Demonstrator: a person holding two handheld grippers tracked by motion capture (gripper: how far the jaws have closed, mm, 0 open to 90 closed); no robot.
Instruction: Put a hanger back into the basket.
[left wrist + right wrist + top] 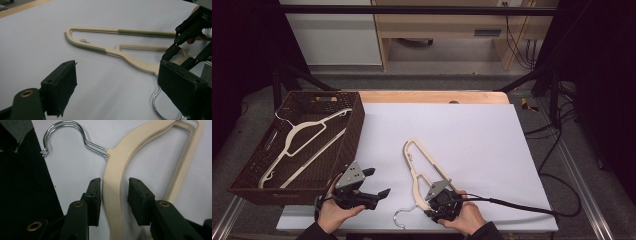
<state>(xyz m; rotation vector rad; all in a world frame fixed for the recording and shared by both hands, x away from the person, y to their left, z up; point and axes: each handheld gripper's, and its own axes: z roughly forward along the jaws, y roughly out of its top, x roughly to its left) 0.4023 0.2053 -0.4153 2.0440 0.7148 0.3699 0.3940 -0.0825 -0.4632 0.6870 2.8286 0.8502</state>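
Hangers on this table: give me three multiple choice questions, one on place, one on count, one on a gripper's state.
1. Where does the beige hanger lie? A in the basket; B on the white sheet; C on the floor.
2. How many hangers are there? A one; B two; C four.
3. The left gripper is: A open, empty; B shut on a hook; C shut on the basket.
B, it lies flat on the sheet; B, one in the basket, one on the sheet; A, nothing between its spread jaws.

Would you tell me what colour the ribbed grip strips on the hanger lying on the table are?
Olive green ribbed strips on the cream hanger, clearest in the left gripper view.
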